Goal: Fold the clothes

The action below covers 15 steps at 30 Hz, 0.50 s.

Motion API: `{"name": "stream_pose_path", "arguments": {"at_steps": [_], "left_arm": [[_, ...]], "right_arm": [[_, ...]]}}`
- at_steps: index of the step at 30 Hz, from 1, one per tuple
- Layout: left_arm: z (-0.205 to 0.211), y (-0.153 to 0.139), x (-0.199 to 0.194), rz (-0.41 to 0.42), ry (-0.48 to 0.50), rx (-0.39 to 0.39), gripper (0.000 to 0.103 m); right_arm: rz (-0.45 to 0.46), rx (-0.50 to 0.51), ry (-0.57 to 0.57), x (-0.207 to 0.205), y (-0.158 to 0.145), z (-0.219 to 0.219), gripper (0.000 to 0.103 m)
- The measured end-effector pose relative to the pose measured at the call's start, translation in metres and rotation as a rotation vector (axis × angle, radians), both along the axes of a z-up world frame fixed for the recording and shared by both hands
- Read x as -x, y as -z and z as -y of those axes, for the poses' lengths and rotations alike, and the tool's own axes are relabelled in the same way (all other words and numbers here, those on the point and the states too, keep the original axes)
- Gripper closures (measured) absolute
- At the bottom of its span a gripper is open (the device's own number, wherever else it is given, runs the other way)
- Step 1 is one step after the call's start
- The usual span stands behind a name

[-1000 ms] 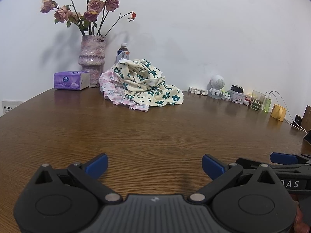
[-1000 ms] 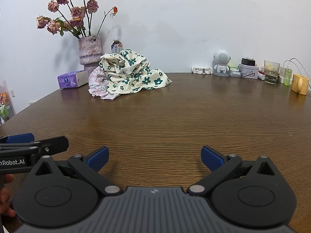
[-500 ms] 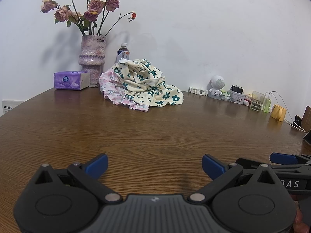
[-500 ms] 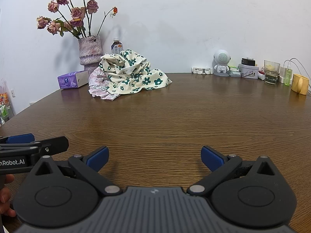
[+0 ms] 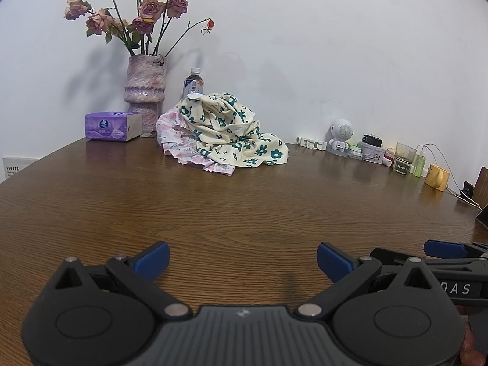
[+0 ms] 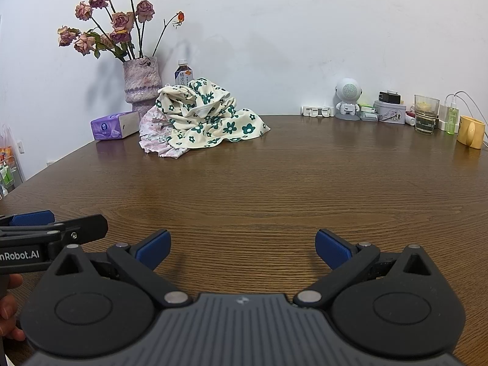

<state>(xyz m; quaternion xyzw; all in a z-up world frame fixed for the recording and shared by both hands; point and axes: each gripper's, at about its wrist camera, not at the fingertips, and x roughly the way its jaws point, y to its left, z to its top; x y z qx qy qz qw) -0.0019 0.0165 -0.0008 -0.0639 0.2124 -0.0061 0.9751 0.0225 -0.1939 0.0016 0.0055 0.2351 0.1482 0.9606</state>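
Wood-grain table [image 5: 213, 213] runs back to a white wall, where a crumpled heap of clothes [image 5: 225, 131], a cream floral piece lying over a pink ruffled one, sits beside a vase of dried roses [image 5: 145, 91] and a purple tissue pack [image 5: 111, 126]. Both the left gripper [image 5: 243, 257] and the right gripper [image 6: 241, 245] hover low over bare wood near the front edge, jaws spread wide and holding nothing, well apart from the heap. Small clutter lines the far right edge, probably a speaker figure [image 6: 347, 99], a glass and a yellow mug [image 6: 471, 131].

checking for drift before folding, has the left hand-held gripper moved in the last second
No. The left hand-held gripper sits the same against the vase and clothes pile.
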Motion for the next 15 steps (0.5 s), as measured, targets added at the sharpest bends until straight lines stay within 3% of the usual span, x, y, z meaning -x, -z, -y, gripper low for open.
{"name": "stream_pose_path", "arguments": {"at_steps": [15], "left_arm": [[0.0008,-0.0001,-0.0008,-0.002,0.002,-0.003,0.000]], "right_arm": [[-0.003,-0.003,-0.002,0.0000,0.0004,-0.0002,0.000]]}}
